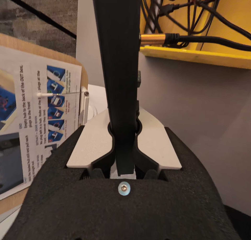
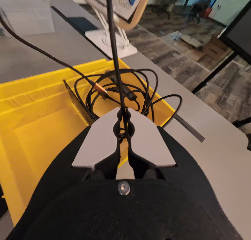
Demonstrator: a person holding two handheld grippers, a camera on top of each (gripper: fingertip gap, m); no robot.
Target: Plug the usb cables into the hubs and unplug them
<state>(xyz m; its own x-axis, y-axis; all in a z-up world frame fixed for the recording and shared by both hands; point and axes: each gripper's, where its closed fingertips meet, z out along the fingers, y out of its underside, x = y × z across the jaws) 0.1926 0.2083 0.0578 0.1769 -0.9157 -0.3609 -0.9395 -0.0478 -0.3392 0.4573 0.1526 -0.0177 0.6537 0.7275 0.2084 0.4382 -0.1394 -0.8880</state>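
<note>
In the left wrist view my left gripper (image 1: 123, 111) is shut on a long black USB hub (image 1: 118, 46) that stands up between the fingers. A gold plug (image 1: 152, 39) on a black braided cable (image 1: 211, 41) meets the hub's right side. In the right wrist view my right gripper (image 2: 123, 110) is shut on a thin black cable (image 2: 113, 46) that runs up out of the frame. Below it a tangle of black cables (image 2: 142, 87) lies in a yellow bin (image 2: 34, 97). Another gold plug (image 2: 100, 89) hangs over the tangle on its own cable.
An instruction sheet on a wooden board (image 1: 40, 97) stands on a white stand (image 2: 112, 43) at the grey table's (image 2: 197, 111) far edge. A black divider (image 2: 77, 101) splits the bin. The bin's yellow rim (image 1: 197, 57) and more cables (image 1: 190, 9) lie right of the hub. Left tips to right tips: about 30 cm.
</note>
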